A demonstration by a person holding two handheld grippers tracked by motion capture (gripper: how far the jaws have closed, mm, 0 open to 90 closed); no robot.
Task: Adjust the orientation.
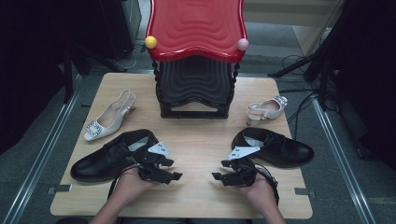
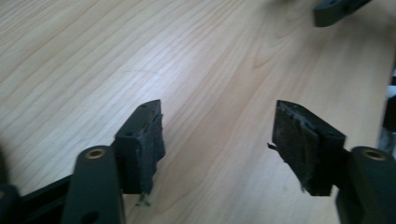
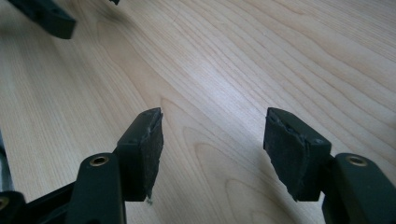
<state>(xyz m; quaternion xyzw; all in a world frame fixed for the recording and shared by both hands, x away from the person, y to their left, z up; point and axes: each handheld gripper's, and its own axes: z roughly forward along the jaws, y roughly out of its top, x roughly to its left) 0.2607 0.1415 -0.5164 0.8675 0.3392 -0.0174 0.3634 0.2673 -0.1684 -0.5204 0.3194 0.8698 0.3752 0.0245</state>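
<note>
black shoes (image 1: 112, 156) just behind both grippers (image 1: 169, 170)

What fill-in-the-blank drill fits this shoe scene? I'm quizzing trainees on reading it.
1. Both grippers, left and right, have jaws that are ____.
2. The left black shoe lies nearest the ____ gripper.
3. The rack's top shelf is coloured ____.
4. The white heel with the buckle lies ____ of the rack.

Missing words: open; left; red; left

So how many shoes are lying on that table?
4. A black shoe at front left, another black shoe at front right, a white heeled shoe at back left and a pale sandal at back right. The rack may hide more.
</note>
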